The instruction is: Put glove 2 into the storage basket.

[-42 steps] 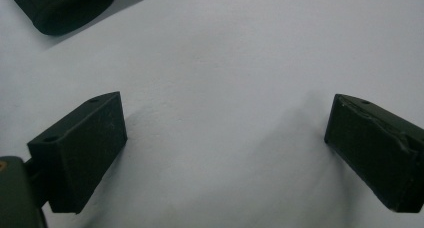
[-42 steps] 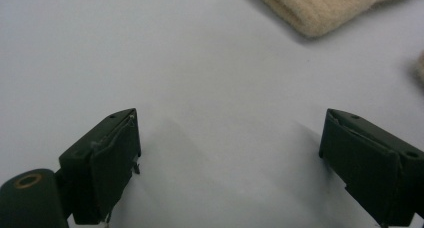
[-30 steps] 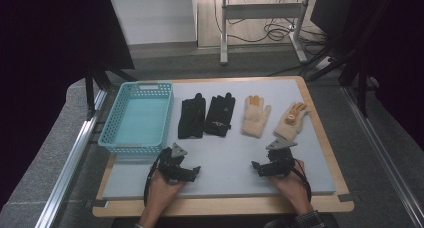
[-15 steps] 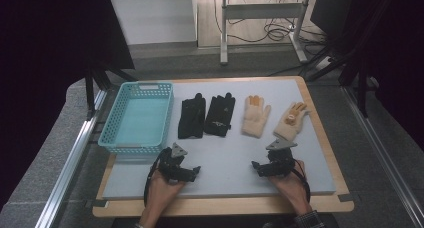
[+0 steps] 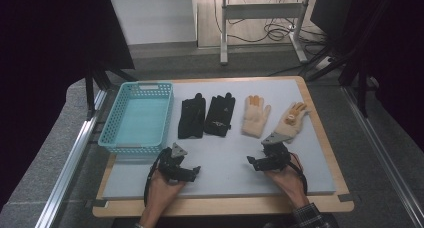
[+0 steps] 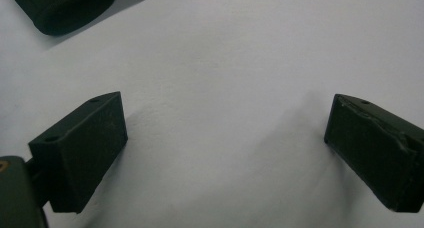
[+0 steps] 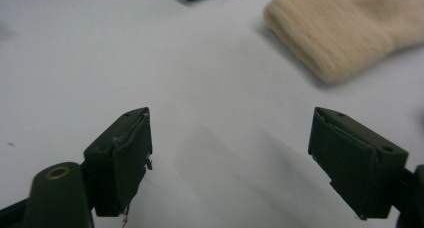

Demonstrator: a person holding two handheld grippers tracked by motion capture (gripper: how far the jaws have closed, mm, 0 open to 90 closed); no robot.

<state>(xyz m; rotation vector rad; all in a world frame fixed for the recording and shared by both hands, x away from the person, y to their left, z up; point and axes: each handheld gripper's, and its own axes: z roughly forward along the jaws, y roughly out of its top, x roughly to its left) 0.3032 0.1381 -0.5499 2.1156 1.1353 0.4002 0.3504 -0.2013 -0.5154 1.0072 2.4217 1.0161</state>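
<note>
Two black gloves (image 5: 192,117) (image 5: 219,115) lie side by side at mid-table, with two cream gloves (image 5: 255,115) (image 5: 291,120) to their right. My left gripper (image 5: 192,171) rests low on the white mat (image 5: 225,158), in front of the black gloves, jaws wide apart and nothing between them (image 6: 225,138). A black glove cuff (image 6: 65,8) shows at the top left of the left gripper view. My right gripper (image 5: 253,162) sits open on the mat just below the far-right cream glove. A cream cuff (image 7: 345,33) lies ahead of it, apart from its jaws.
A turquoise plastic basket (image 5: 116,130) stands at the left of the mat beside the black gloves. The mat lies on a wooden board (image 5: 320,118) with a metal rail (image 5: 70,163) along its left. A desk frame and cables (image 5: 260,23) are on the floor beyond.
</note>
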